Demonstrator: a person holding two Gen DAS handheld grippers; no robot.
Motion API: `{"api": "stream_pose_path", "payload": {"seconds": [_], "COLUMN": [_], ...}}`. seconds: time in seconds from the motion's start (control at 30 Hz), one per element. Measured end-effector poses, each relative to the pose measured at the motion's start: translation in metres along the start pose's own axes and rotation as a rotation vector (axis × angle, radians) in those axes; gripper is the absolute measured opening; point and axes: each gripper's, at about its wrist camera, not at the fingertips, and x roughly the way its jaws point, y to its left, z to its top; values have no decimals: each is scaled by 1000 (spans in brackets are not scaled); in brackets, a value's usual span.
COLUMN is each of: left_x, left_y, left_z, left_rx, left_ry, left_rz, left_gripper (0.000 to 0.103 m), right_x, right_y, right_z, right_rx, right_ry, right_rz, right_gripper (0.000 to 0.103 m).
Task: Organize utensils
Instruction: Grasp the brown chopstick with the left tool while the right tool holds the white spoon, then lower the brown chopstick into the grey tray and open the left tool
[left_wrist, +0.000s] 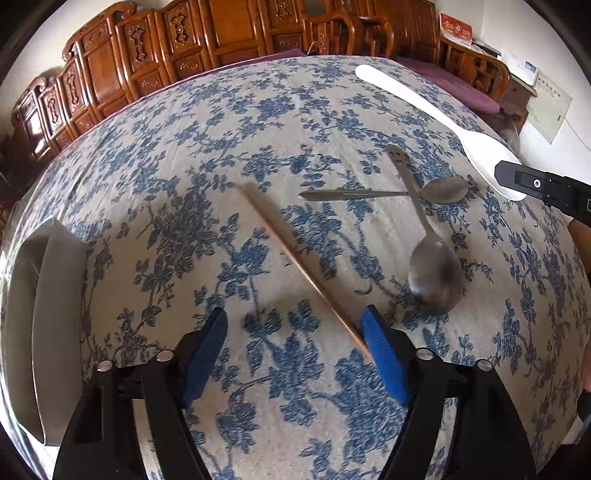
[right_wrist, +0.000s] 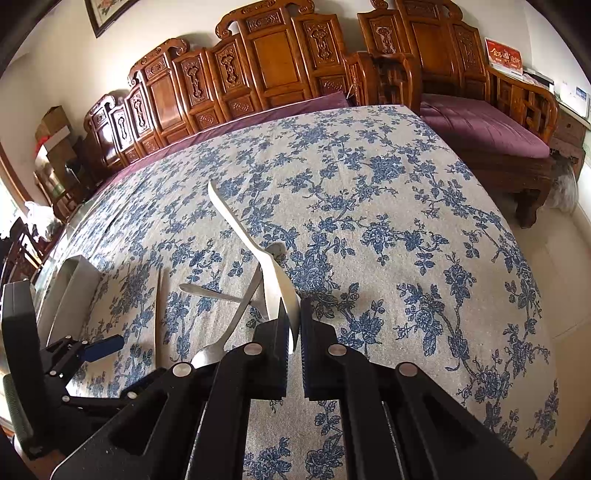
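Observation:
My left gripper (left_wrist: 295, 325) is open, its blue pads either side of the near end of a wooden chopstick (left_wrist: 295, 258) that lies on the floral tablecloth; the tip touches the right pad (left_wrist: 384, 354). Two metal spoons (left_wrist: 432, 273) lie crossed to its right. My right gripper (right_wrist: 294, 332) is shut on the bowl of a white rice paddle (right_wrist: 258, 254), held above the cloth with its handle pointing away. The paddle (left_wrist: 424, 110) and right gripper also show at the left wrist view's right edge. The chopstick (right_wrist: 159, 314) and spoons (right_wrist: 236, 317) show left of the right gripper.
A grey-white tray (left_wrist: 48, 295) stands at the table's left edge, also seen in the right wrist view (right_wrist: 74, 280). Carved wooden benches with purple cushions (right_wrist: 480, 125) line the far side and right of the table.

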Motion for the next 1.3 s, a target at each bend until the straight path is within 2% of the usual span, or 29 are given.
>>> {"api": "stream_pose_path", "payload": {"seconds": [0.17,0.23,0.33,0.37,0.63,1.3], "left_x": [-3,-5,-7,-7,-17,-92], "left_y": [18,23,25,26,46,114], "left_z": [-6,-8,-9,-10,-17,-25], "left_rx": [-25,-29,-26,-25,-34,-76], "left_ry": [10,13,21,24,25,-64], "left_rz": [-13,-22,-28,-29,-18,-12], "left_gripper": [45,34,9,5,4,4], "right_x": [-1,0,1,2,4,-3], "right_y": [10,14,21,23,42,101], "right_z": [0,-1,-2,-3,-10,-47], "right_rx": [-23,-31,-48,-55,-91,-236], "right_ry": [-2,-1,6,8,22,65], "right_rz": [1,1,-2,-3,-7,-75], "right_gripper": [7,7,7,7,7,7]}}
